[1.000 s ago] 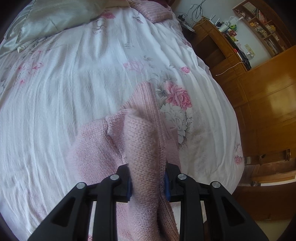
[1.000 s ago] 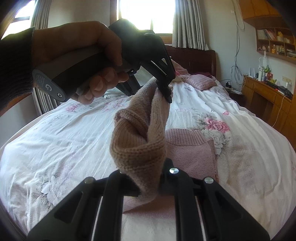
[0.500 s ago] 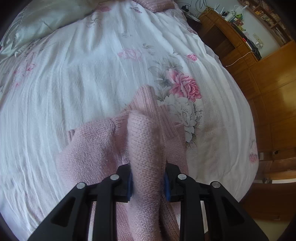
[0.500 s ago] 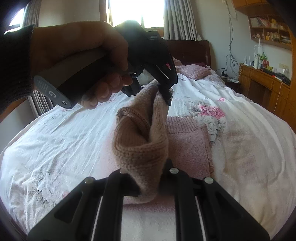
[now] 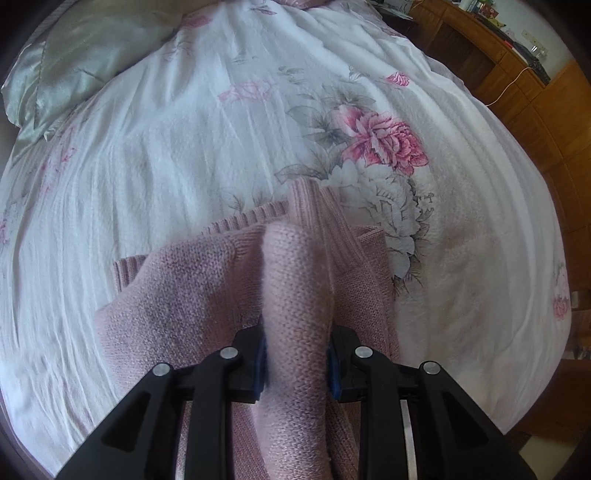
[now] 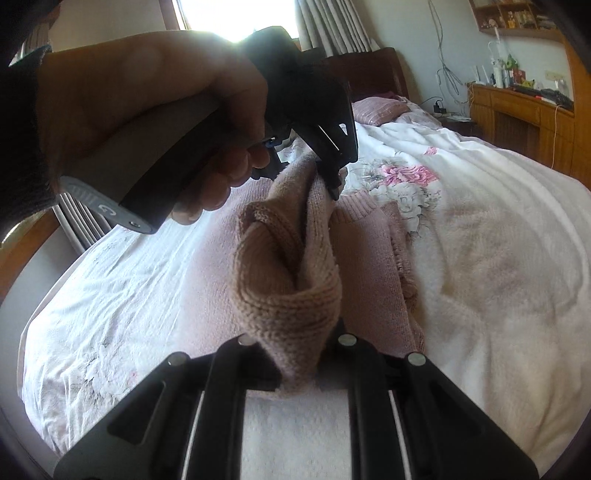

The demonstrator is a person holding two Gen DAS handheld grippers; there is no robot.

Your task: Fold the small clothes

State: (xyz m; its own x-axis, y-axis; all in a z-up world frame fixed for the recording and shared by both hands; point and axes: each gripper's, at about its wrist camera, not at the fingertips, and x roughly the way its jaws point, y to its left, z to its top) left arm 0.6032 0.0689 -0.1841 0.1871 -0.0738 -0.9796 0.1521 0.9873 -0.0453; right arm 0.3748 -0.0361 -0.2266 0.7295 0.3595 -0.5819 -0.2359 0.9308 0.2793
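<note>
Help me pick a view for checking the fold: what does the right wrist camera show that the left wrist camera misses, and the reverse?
Only the right wrist view shows the person's hand holding the left gripper, jaws pinched on the pink knit sweater, plus the window and the maroon pillow.

Only the left wrist view shows the grey satin quilt and the sweater's ribbed edge lying flat on the bed.

Both show the sweater clamped in the near jaws, the floral bedspread and the wooden cabinets.
</note>
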